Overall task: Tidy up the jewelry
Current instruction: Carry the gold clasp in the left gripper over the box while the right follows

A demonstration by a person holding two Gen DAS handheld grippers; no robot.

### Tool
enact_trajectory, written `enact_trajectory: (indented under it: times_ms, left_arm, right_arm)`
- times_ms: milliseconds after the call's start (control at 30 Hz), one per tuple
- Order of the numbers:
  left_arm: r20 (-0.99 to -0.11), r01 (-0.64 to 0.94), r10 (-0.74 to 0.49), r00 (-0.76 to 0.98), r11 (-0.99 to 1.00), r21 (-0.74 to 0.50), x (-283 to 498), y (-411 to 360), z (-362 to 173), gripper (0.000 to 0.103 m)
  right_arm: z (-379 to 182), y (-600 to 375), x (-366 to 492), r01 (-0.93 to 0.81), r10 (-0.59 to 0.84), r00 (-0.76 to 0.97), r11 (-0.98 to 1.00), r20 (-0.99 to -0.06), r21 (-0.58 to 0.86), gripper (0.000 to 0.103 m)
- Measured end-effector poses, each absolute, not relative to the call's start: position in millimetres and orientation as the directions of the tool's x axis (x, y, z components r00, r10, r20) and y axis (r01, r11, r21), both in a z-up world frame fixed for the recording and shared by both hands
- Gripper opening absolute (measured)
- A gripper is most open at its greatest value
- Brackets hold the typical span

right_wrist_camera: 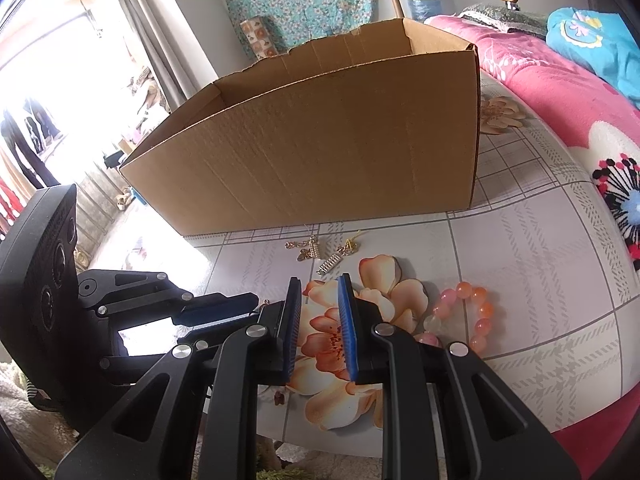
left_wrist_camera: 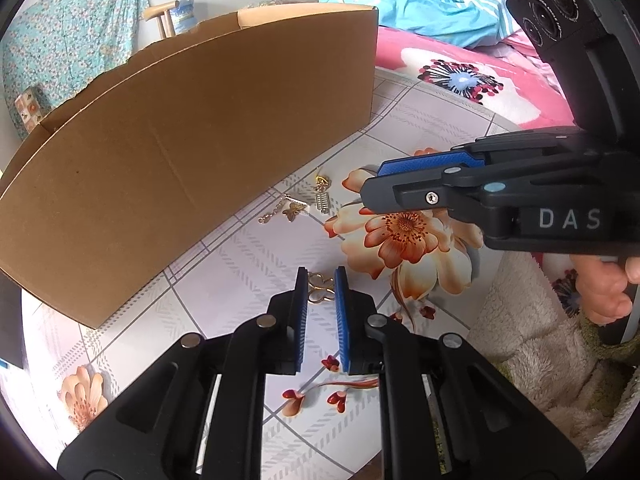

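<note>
A small gold clover-shaped charm (left_wrist_camera: 320, 289) lies on the floral tablecloth (left_wrist_camera: 248, 256). My left gripper (left_wrist_camera: 320, 280) stands over it with both blue pads against its sides. My right gripper (right_wrist_camera: 320, 290) hovers over a printed flower a little to the right, its jaws narrowly apart with nothing between them. The left wrist view shows it from the side (left_wrist_camera: 372, 180). Close to the cardboard box (right_wrist_camera: 320, 152) lie a gold butterfly chain (left_wrist_camera: 286, 209), a silver ladder earring (left_wrist_camera: 322, 201) and a gold earring (left_wrist_camera: 322, 181). A pink-and-orange bead bracelet (right_wrist_camera: 460, 316) rests right of the right gripper.
The open cardboard box (left_wrist_camera: 180, 140) stands along the far side of the table. A bed with a pink flowered blanket (right_wrist_camera: 560, 92) borders the table on the right. A hand (left_wrist_camera: 604, 296) holds the right gripper's handle over a fleecy sleeve.
</note>
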State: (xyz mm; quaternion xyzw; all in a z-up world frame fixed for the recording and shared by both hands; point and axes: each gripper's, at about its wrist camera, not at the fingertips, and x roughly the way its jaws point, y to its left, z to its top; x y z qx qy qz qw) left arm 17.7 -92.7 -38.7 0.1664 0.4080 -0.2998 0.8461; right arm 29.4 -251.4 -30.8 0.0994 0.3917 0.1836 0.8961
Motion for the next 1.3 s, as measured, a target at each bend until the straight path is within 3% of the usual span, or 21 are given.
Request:
enact_trajectory:
  times_ms: [867,1033,1300]
  left_arm:
    - [-0.756,0.539,-0.351,0.553,0.843,0.002,27.7,-48.7,-30.6,0.012]
    - [-0.757,0.533,-0.349,0.552,0.846,-0.001,28.9,-47.8,-32.8,0.012]
    - [-0.743,0.527,-0.353,0.568,0.85,0.0,24.4,-46.2,-27.6,0.012]
  right_arm:
    - [-34.5,-218.5,74.8,-0.204,0.257,0.62,0.965,-0.741,0.164,0.019]
    - [-40.8,-213.4,81.0,-0.205,0.23,0.618,0.97,-0.752,0.128,0.006]
    - [-28.0,-235.1,74.7,-0.196,0.329,0.635,0.944,-0.699,0.266,0.002]
